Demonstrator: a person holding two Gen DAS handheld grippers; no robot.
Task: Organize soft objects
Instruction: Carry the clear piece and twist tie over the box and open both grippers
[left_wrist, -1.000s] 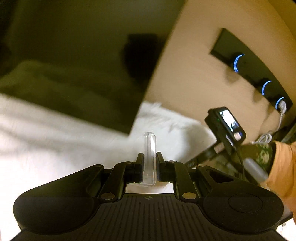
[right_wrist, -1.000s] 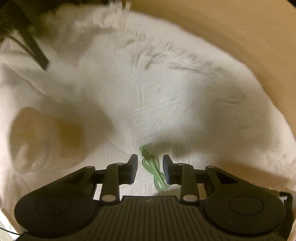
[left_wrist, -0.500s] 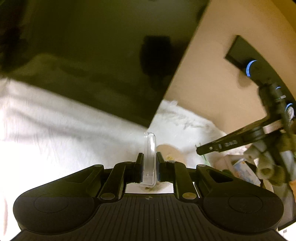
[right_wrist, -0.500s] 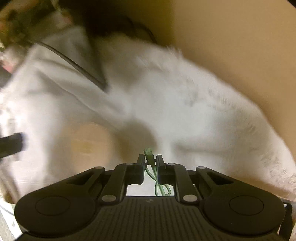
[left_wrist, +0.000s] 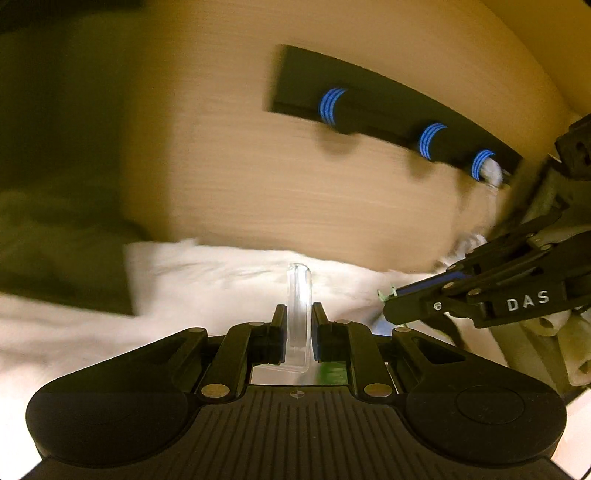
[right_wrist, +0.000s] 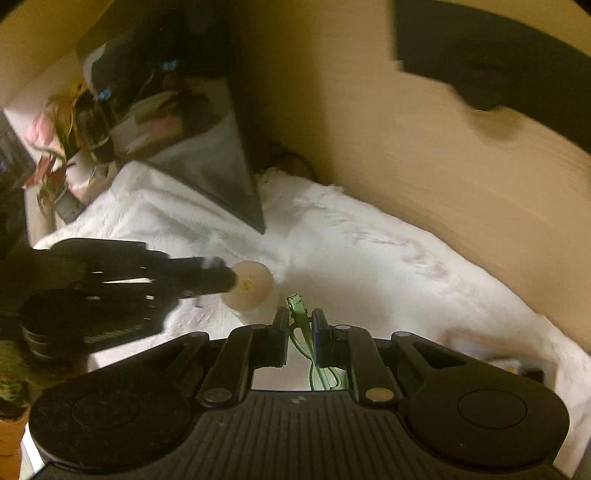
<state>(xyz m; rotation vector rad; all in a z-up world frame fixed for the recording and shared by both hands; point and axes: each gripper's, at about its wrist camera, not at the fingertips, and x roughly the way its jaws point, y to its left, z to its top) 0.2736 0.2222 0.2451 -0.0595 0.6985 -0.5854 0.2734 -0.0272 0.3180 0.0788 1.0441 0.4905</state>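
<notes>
Left wrist view: left hand-held gripper (left_wrist: 298, 325) pinches a clear strip (left_wrist: 298, 295) that stands upright between its jaws, above a white blanket (left_wrist: 221, 266).
Right wrist view: right hand-held gripper (right_wrist: 299, 325) is pressed together on a green cord (right_wrist: 297, 310); the cord's loops hang down behind the jaws.
Blanket: white and furry, spread on a surface against the tan wall (right_wrist: 369, 129); whether that surface is a desk or a bed I cannot tell.
Round thing: a pale disc (right_wrist: 249, 284) lies on the blanket, just by the left gripper's tip.
Background: black wall rail (left_wrist: 369, 96) with blue-ringed pegs; clutter at far left of the right view, blurred.
Done: both items appear picked up and are off the blanket.
Left: neither is put away yet; no bin or spot for them shows, and the disc is not gathered.
</notes>
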